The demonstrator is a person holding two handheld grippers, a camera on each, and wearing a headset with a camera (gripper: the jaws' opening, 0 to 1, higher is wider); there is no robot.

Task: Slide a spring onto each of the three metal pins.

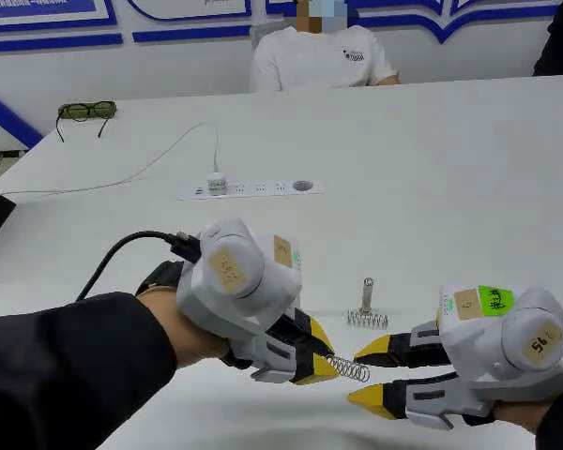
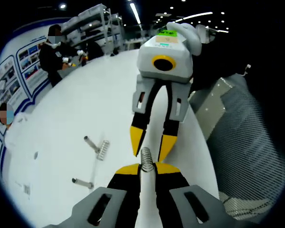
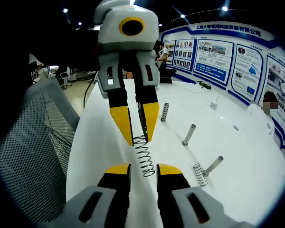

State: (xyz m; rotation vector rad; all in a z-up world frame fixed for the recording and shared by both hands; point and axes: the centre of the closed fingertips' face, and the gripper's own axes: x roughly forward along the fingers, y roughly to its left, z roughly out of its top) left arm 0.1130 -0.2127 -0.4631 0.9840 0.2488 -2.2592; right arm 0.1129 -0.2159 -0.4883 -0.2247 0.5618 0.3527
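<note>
- The left claw (image 1: 321, 364) is pinching one end of a spring (image 1: 348, 368) and holding it roughly level in the air. It is just above the near edge of the surface (image 1: 432, 169), right of the middle.
- The right claw (image 1: 369, 373) is facing it from the right with its yellow tips spread, one above and one below the spring's free end.
- In the right gripper view the spring is running from the left claw's tips into the gap of the right claw. I can't tell whether the right tips are touching the coils.
- Just behind the two claws a metal pin (image 1: 366, 292) is standing upright on the surface. A second spring (image 1: 367, 320) is lying right at its foot, and I can't tell whether it is around the pin or beside it.
- In the right gripper view a bare pin (image 3: 189, 134) is standing farther along. Beyond it a far pin (image 3: 165, 111) is looking ribbed along its length, too blurred to be sure.
- At the middle of the surface a power strip (image 1: 253, 188) is lying flat, with a white cable (image 1: 141, 173) trailing toward the left edge.
- A pair of glasses (image 1: 86, 111) is sitting at the far left corner.
- A person in a white shirt (image 1: 319, 56) is sitting at the far edge.
</note>
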